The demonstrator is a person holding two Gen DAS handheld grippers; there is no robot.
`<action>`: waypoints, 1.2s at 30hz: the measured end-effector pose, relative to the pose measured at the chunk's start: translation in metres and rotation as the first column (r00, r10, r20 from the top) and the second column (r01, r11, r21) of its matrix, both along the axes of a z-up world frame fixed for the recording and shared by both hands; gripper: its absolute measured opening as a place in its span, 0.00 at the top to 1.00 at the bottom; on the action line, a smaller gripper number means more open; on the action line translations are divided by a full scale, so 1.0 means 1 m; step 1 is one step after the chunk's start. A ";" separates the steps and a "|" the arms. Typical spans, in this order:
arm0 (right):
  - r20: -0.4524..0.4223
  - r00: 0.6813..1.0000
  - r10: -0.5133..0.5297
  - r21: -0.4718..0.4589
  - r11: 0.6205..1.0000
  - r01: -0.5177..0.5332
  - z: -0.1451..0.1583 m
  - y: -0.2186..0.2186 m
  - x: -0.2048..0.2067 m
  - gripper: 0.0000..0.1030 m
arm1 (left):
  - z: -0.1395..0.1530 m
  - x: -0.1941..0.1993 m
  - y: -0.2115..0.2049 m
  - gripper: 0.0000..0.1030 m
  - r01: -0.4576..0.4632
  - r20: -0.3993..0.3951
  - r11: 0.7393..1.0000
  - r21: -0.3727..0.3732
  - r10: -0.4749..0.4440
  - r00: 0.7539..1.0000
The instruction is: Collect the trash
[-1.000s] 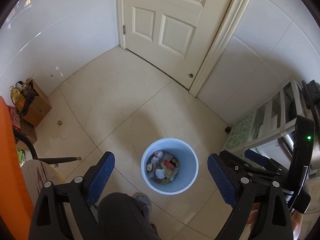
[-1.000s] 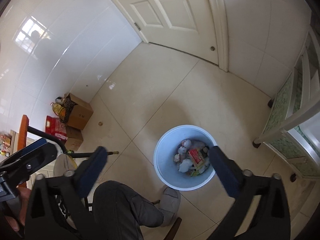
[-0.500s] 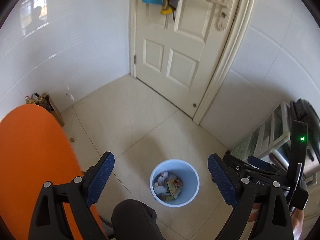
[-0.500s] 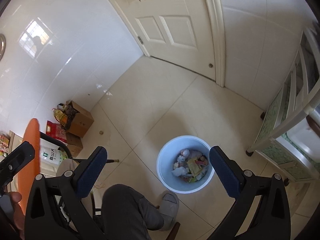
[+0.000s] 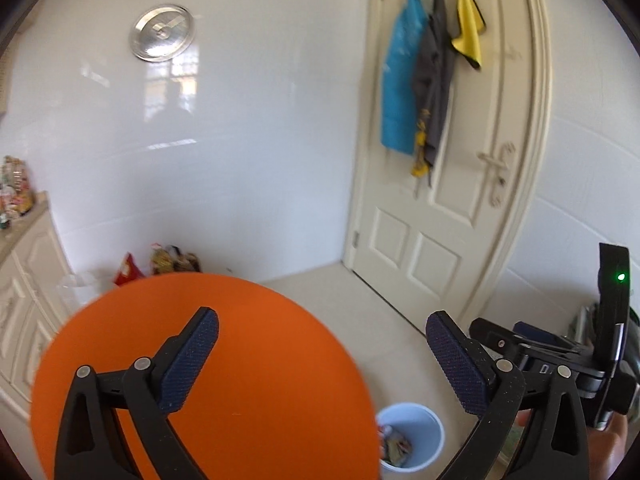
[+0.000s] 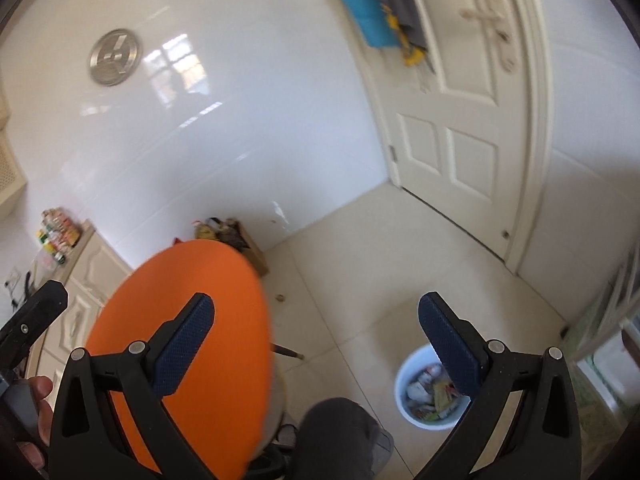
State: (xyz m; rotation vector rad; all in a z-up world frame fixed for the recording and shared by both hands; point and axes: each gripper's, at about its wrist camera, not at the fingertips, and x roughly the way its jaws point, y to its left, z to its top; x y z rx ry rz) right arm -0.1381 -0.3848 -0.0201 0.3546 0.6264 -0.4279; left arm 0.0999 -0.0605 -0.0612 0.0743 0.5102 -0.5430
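— Grippers first: how are they seen?

— Left gripper (image 5: 320,328) is seen with its jaws spread wide and opening further, with nothing between the pads. Right gripper (image 6: 316,314) is likewise spread apart and empty. Both are held above the orange round table (image 5: 248,360).

— And the container for the trash?

— A pale blue bin (image 6: 404,384) is seen standing on the tiled floor (image 6: 360,260), just beside the table's edge and below the right gripper's right finger. It is filled with crumpled white paper and coloured wrappers (image 6: 434,394). In the left wrist view the same bin (image 5: 416,424) is partly hidden by the table.

— Any other container?

— A cardboard box (image 6: 256,254) is seen by the white wall, beyond the table; its contents are blurred.
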 end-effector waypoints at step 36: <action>0.036 0.944 0.328 -0.374 0.880 -0.291 0.057 0.285 0.041 0.00 | 0.021 -0.207 0.137 0.01 -0.505 0.137 0.862 -0.052 0.507 0.851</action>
